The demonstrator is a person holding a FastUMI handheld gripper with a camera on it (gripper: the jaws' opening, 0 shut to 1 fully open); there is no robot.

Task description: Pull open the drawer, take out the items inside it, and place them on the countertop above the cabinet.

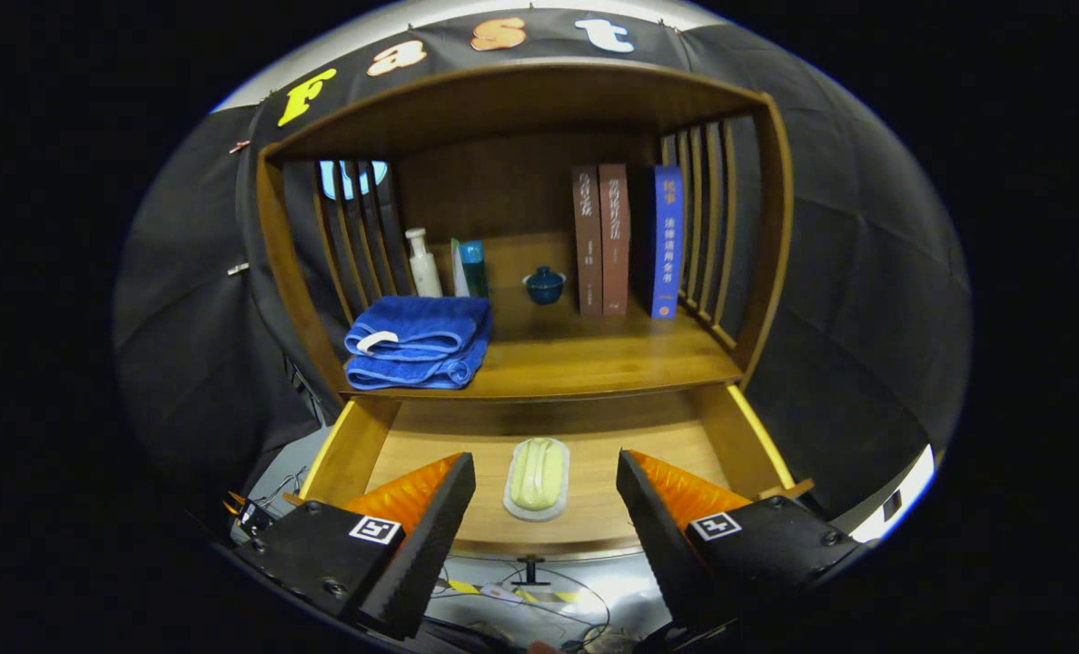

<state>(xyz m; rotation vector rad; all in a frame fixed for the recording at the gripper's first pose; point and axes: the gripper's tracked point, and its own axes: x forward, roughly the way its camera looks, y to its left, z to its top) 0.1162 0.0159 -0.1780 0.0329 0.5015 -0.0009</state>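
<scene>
Now drawer (739, 427) stands pulled open, lower centre of frame. Pale green bar on white dish (537, 479) lies inside, long axis pointing away, centred just ahead of gripper (546, 518); fingers apart, empty. Countertop (594, 359) just above.

The cabinet (521, 100) is varnished wood with a warm, faintly glossy sheen; the open drawer (430, 454) shows paler, matt wood with visible grain. The folded blue towel (417, 343) on the countertop (585, 359) is soft, fuzzy terry cloth. The pale soap bar (537, 474) looks smooth and waxy on its whitish plastic dish (536, 511). The small blue lidded bowl (544, 284) is glossy, like glazed ceramic. The gripper (546, 486) fingers, spread apart, have ridged matt inner faces.
</scene>
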